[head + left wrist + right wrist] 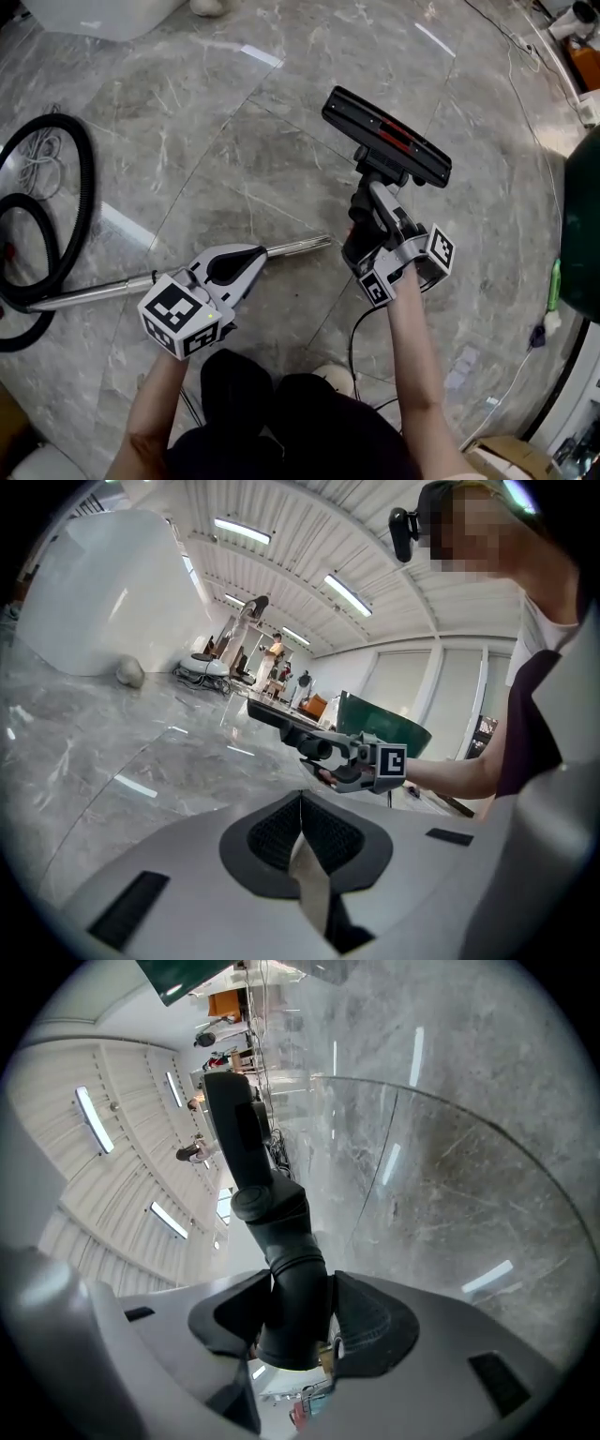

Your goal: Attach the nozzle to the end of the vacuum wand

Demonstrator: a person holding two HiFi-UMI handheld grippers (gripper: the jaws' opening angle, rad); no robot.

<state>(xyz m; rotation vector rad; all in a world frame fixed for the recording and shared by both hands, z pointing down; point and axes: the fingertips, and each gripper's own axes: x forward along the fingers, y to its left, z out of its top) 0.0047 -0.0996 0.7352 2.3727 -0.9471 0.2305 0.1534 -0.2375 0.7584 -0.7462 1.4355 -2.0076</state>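
Observation:
The silver vacuum wand (103,292) lies nearly level over the marble floor, its open end (319,245) pointing right. My left gripper (251,264) is shut on the wand near that end; in the left gripper view the wand (309,883) shows as a thin silver strip between the closed jaws of that gripper (302,829). The black floor nozzle (386,137) hangs to the right, with my right gripper (364,225) shut on its neck. In the right gripper view the neck (292,1283) fills the jaws of the gripper (295,1312). A short gap separates the nozzle neck from the wand's end.
A black hose (82,187) loops on the floor at the left beside a white cable (37,159). A dark green object (583,225) stands at the right edge. A thin black cable (353,349) runs near the person's legs. A cardboard box (506,457) sits at the bottom right.

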